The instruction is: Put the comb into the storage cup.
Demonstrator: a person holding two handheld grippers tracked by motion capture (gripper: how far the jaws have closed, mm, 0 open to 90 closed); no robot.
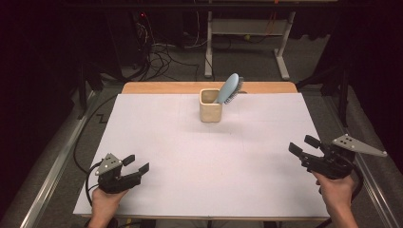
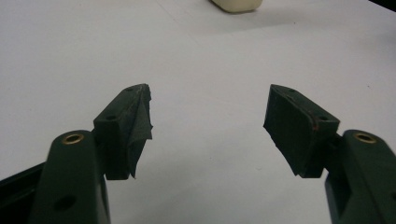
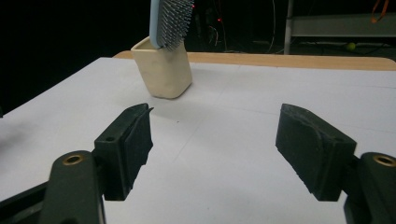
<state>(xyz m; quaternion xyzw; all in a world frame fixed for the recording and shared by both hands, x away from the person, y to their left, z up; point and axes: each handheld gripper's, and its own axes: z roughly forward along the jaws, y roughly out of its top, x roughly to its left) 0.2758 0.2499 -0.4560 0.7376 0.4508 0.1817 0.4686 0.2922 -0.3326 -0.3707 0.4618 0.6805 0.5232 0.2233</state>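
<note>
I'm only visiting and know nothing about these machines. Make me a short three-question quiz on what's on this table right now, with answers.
1. True or false: the blue hairbrush lies flat on the white table.
2. What holds the hairbrush? A) a glass jar B) a cream square cup C) a basket
3. Fill in: the left tongs and the right tongs both have their jaws ____.

Key
1. False: it stands tilted in the cup, head up.
2. B
3. open, with nothing between them.
</note>
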